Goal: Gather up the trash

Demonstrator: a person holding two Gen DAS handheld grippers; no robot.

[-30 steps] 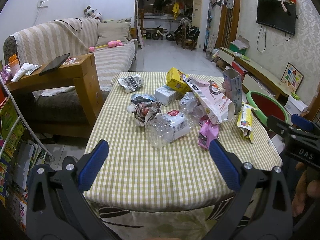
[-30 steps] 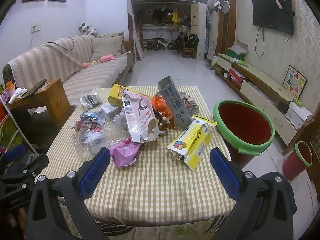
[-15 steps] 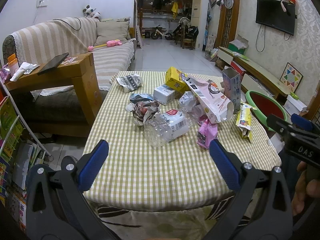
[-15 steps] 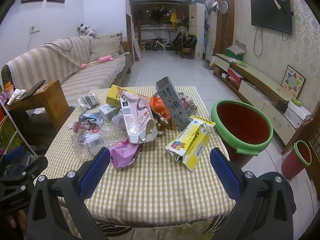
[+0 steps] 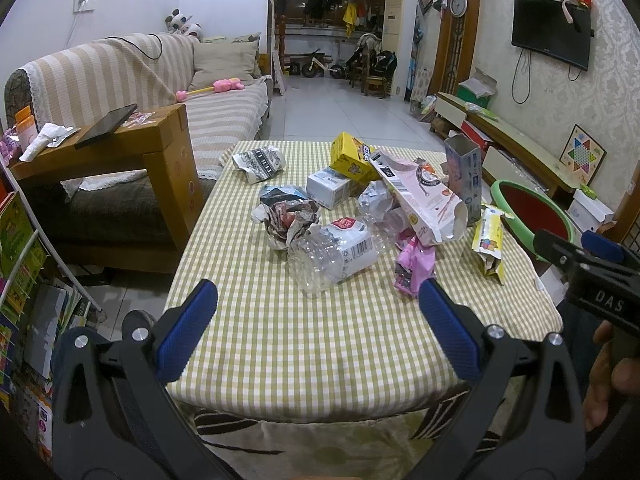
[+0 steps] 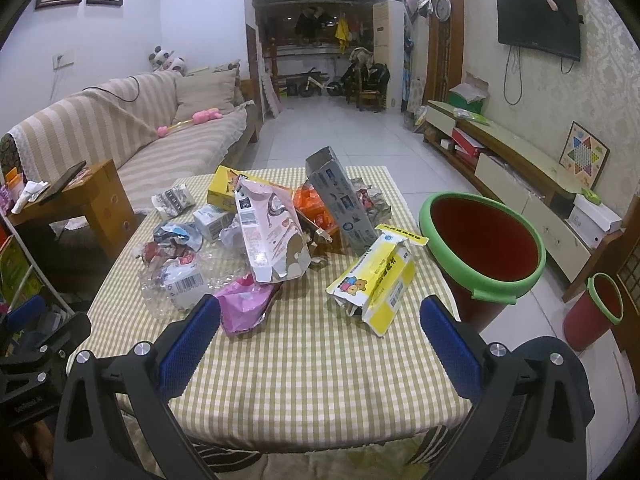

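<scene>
Both grippers are hanging over the near edge of the table (image 5: 320, 360) with nothing in them. On the left gripper (image 5: 318, 320) the two blue fingers (image 5: 186, 330) are standing wide apart. The right gripper (image 6: 320, 330) is spread wide too, and a hand (image 5: 608, 376) is holding its handle at the right side of the left view.

All the trash is lying on the checked cloth, in a pile in the middle and far part of the table. Nearest the left gripper, a clear bottle (image 5: 332, 252) is lying on its side. Crumpled paper (image 5: 288, 220) is touching the bottle from behind. A pink wrapper (image 6: 248, 304) is sitting just beside the bottle, close to the right gripper's left finger. A long pink bag (image 6: 270, 232) is leaning over the pile. A grey carton (image 6: 342, 204) is standing tilted behind it. A yellow box (image 6: 376, 284) is lying open near the right edge of the table. A small white box (image 5: 330, 188) and a yellow carton (image 5: 352, 158) are sitting farther back. One more crumpled wrapper (image 5: 260, 164) is lying alone at the far left.

A big red bin (image 6: 484, 240) with a green rim is standing on the floor just beside the table on the right. A smaller red bin (image 6: 596, 310) is standing farther right.
</scene>
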